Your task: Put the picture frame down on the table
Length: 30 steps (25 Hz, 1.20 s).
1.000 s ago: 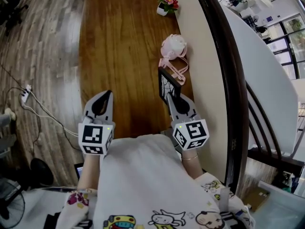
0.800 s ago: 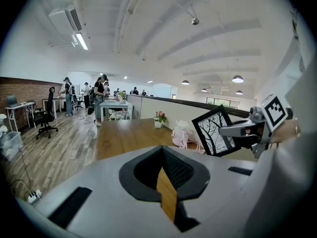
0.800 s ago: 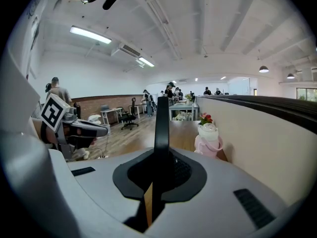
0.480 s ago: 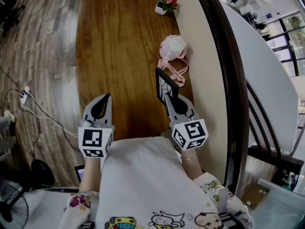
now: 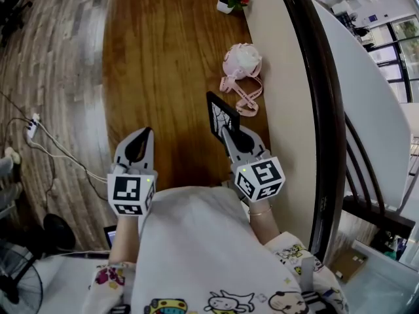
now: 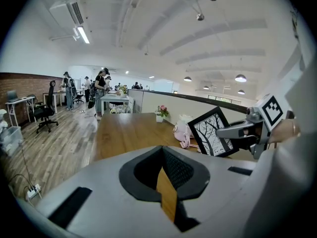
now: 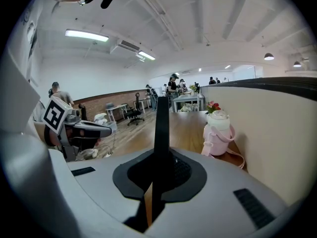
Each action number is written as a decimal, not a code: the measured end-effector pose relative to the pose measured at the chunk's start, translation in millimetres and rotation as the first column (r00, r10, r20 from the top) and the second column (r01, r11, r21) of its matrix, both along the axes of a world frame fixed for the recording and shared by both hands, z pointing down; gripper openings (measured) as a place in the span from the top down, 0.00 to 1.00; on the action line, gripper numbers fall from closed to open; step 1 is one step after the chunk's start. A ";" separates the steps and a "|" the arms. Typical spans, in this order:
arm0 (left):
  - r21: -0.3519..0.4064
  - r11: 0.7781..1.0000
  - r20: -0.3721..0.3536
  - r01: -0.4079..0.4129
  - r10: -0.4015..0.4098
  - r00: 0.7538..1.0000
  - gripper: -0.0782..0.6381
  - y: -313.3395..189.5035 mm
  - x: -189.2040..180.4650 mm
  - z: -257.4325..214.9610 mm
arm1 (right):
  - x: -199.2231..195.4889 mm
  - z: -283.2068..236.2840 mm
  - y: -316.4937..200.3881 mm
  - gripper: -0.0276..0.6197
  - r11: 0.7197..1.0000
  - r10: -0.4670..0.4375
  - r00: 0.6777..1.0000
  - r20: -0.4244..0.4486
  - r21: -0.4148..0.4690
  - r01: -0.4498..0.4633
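The right gripper (image 5: 229,135), fingers (image 7: 233,192) clamping the black picture frame (image 5: 219,114) by its edge, is lowering it toward the tabletop (image 5: 163,77) near the pink bottle (image 5: 241,61); release looks close. The left gripper (image 5: 145,133) is hovering closed and empty.

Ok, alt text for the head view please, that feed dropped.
The right gripper holds a black picture frame over the wooden table; the left gripper is shut and empty. A pink bottle and a flower pot stand farther along.
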<state>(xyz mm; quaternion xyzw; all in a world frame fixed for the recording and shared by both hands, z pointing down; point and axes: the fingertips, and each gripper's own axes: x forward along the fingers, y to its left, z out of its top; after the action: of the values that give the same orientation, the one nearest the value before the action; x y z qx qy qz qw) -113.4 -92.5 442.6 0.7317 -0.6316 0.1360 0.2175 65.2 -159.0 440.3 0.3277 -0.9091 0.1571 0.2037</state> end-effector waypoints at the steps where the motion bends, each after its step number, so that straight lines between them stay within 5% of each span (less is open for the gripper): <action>1: -0.003 1.000 -0.001 -0.003 0.003 1.000 0.89 -0.7 -0.4 1.6 | -2.1 3.0 0.0 0.93 1.000 -0.004 1.000 0.001 -0.009 0.004; 15: -0.057 0.997 -0.029 -0.044 0.042 0.999 0.89 -12.9 -0.2 26.2 | -22.7 50.2 6.6 0.93 0.972 -0.034 0.999 0.042 -0.230 0.043; 30: -0.116 0.993 -0.041 -0.024 0.019 0.999 0.89 -18.0 -19.6 55.5 | -50.6 99.9 27.8 0.93 0.871 -0.059 0.993 0.106 -0.481 0.104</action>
<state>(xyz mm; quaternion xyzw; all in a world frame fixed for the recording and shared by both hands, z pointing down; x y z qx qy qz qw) -133.0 -110.5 498.1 0.7271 -0.6101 0.1604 0.2710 14.6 -131.2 540.2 0.2202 -0.8617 0.3856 0.2455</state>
